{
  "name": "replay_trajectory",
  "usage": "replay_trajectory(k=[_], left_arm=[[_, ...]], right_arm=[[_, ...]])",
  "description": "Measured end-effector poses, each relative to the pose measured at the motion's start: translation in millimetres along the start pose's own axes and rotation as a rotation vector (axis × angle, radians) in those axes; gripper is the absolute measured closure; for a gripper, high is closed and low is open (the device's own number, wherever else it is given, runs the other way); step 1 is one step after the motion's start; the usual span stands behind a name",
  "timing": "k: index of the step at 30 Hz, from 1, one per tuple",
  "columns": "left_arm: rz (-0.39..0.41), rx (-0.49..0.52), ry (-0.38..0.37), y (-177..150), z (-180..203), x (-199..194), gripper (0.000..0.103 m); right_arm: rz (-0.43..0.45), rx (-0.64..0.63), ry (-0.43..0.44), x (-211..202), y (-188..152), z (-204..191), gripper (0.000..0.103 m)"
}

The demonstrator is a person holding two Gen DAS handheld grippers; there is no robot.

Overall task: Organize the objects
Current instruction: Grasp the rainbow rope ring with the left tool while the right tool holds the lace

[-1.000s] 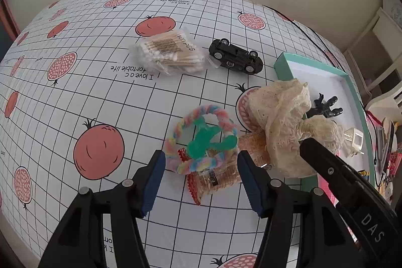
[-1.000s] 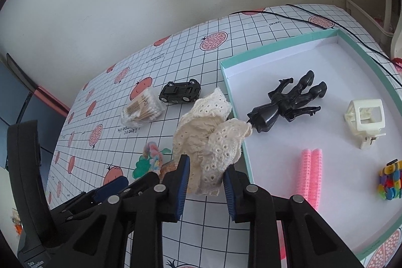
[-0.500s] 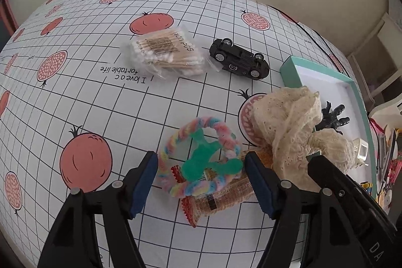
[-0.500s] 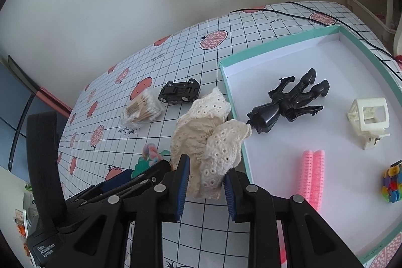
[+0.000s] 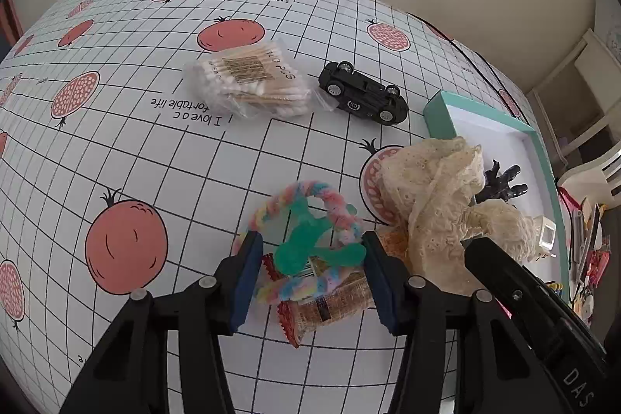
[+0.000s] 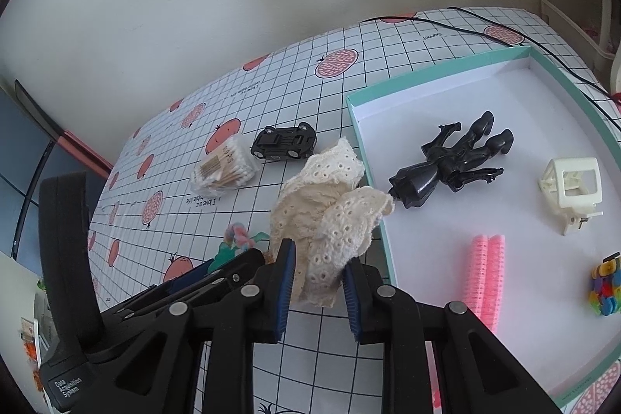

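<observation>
My left gripper is open, its fingers close on either side of a pastel fuzzy ring. A teal plastic piece lies on the ring, over a snack packet. My right gripper is shut on a cream lace cloth beside the teal-rimmed tray. In the left wrist view the same lace cloth bunches just right of the ring, with the right gripper's arm below it. Whether the cloth is clear of the table is hard to tell.
A bag of cotton swabs and an overturned black toy car lie farther back. The tray holds a black figurine, a white plastic piece, pink rollers and a multicoloured item. A black cable runs behind.
My left gripper's fingers have narrowed and come forward around the pastel ring. The right gripper keeps its hold on the lace cloth and has hardly moved.
</observation>
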State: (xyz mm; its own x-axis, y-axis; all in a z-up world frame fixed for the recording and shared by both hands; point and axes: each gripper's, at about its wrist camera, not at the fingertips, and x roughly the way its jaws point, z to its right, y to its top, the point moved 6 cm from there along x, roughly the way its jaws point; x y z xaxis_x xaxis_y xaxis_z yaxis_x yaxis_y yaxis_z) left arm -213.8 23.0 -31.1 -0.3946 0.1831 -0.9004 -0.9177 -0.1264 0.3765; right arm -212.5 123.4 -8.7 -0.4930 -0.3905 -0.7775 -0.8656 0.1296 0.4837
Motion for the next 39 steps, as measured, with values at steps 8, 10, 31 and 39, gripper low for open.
replay_trajectory(k=[8, 10, 31, 39], left_arm=[[0.035, -0.023, -0.037, 6.9, -0.5, -13.5, 0.052], [0.049, -0.027, -0.049, 9.3, 0.6, -18.4, 0.052], [0.009, 0.090, 0.049, -2.3, 2.6, -38.9, 0.056], [-0.029, 0.211, 0.109, -19.4, 10.6, -33.0, 0.065]], right_arm=[[0.008, 0.000, 0.018, -3.1, 1.7, -1.6, 0.090], [0.012, -0.007, 0.021, -4.2, 2.1, -3.2, 0.091], [0.021, -0.015, 0.026, -8.7, 3.2, -4.6, 0.091], [0.019, -0.007, 0.037, -12.4, 2.2, -5.3, 0.091]])
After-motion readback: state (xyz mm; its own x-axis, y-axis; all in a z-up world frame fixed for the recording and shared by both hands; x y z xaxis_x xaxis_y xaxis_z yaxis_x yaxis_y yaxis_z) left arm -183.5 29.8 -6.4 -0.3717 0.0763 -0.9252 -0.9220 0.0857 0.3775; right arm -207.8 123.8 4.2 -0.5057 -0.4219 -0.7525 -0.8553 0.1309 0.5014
